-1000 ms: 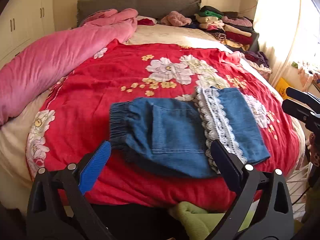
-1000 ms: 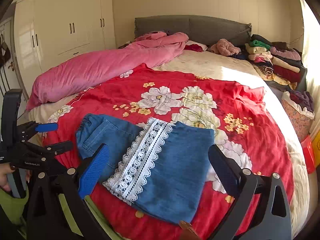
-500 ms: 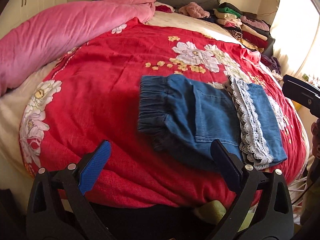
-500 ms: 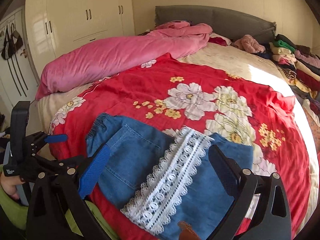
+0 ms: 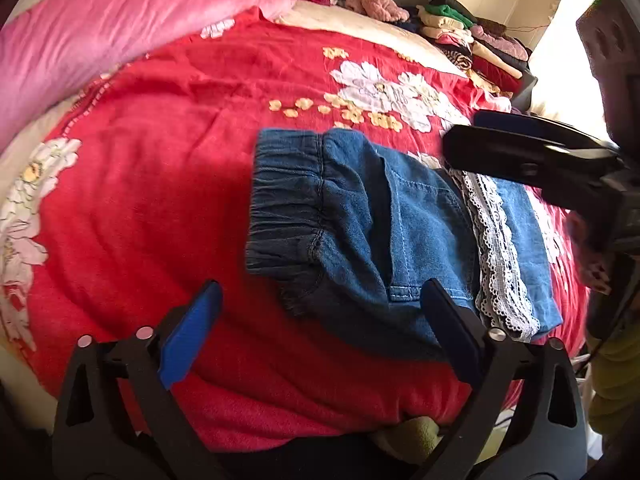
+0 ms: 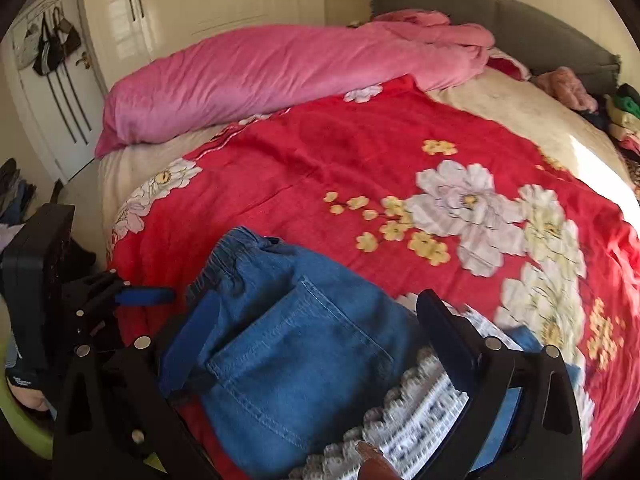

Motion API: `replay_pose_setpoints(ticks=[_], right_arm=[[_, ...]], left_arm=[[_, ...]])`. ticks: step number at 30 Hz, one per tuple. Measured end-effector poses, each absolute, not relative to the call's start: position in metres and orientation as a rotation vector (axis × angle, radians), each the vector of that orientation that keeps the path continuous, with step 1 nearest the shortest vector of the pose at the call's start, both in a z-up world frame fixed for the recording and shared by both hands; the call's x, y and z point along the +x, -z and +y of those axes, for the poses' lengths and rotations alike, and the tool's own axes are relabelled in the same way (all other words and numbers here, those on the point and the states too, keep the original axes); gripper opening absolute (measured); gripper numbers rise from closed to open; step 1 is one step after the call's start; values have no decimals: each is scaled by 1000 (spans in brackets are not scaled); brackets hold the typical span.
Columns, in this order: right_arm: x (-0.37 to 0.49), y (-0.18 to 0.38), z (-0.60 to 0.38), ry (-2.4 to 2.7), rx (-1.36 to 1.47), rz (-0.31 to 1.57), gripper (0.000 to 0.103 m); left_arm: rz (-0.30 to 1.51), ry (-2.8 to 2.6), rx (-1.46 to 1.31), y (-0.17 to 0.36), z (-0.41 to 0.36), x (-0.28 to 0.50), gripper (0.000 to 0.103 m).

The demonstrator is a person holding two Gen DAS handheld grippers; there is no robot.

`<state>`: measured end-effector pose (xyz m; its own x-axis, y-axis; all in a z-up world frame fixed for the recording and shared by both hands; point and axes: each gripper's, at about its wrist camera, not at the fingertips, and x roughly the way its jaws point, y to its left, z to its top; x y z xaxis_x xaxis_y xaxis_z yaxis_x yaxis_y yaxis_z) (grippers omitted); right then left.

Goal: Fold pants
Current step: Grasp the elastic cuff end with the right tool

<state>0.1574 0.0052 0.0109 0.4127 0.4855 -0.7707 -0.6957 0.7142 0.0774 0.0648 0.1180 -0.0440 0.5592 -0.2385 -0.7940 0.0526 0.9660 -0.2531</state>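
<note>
**Pants half folded, both tools spread wide above them**

Denim lay across the near part of the red floral blanket (image 5: 168,168), and that was where we found the pants (image 5: 360,232): already doubled over, the lace-trimmed hem (image 5: 496,248) lying on top of the upper portion, beside the back pocket (image 6: 296,360). The gathered waistband (image 5: 284,200) stuck out to the left, bunched and a little rumpled.

We judged the task to be roughly midway. One fold looked done; the bundle was still broad and uneven, so we expected at least one more fold and some smoothing at the waistband end.

Our left gripper (image 5: 320,344) hovered low over the near edge of the denim with its jaws spread wide and nothing between them. One finger sat over the blanket, the other over the pocket corner; we could not tell whether it touched the cloth. Our right gripper (image 6: 316,356) was likewise wide apart and empty, hanging close above the pocket and lace, straddling the folded bundle. In the left view it reached in from the right, over the far edge of the pants.

A rolled pink duvet (image 6: 256,80) ran along the far side of the bed, and a stack of folded clothes (image 5: 472,36) sat near the headboard, well apart from our work.
</note>
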Motion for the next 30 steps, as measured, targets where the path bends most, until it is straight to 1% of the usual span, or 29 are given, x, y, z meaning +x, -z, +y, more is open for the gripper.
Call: replay_pose_setpoints(ticks=[2, 16, 18, 20, 21, 23, 24, 26, 28, 30], right_arm=[[166, -2, 16, -780, -290, 899, 98], [190, 40, 84, -928, -383, 1032, 97], [191, 47, 92, -952, -388, 1056, 91], [193, 57, 97, -977, -386, 1086, 77], [193, 61, 99, -982, -388, 1091, 73], [191, 61, 97, -997, -382, 1078, 53], [191, 60, 95, -995, -373, 1077, 50], [189, 51, 85, -1004, -332, 1058, 40], [188, 40, 70, -1022, -276, 1036, 35], [187, 27, 48, -1046, -192, 1017, 34]], left_arm=[[990, 169, -227, 49, 120, 69, 86], [1022, 150, -244, 57, 125, 77, 86], [1023, 150, -245, 57, 125, 77, 86], [1025, 149, -244, 58, 125, 77, 86], [1025, 149, -244, 58, 124, 77, 87], [1028, 147, -245, 59, 125, 78, 87], [1026, 148, -246, 59, 125, 77, 87], [1015, 152, -249, 58, 125, 76, 88], [1000, 151, -250, 56, 126, 74, 89], [976, 149, -253, 51, 125, 71, 91]])
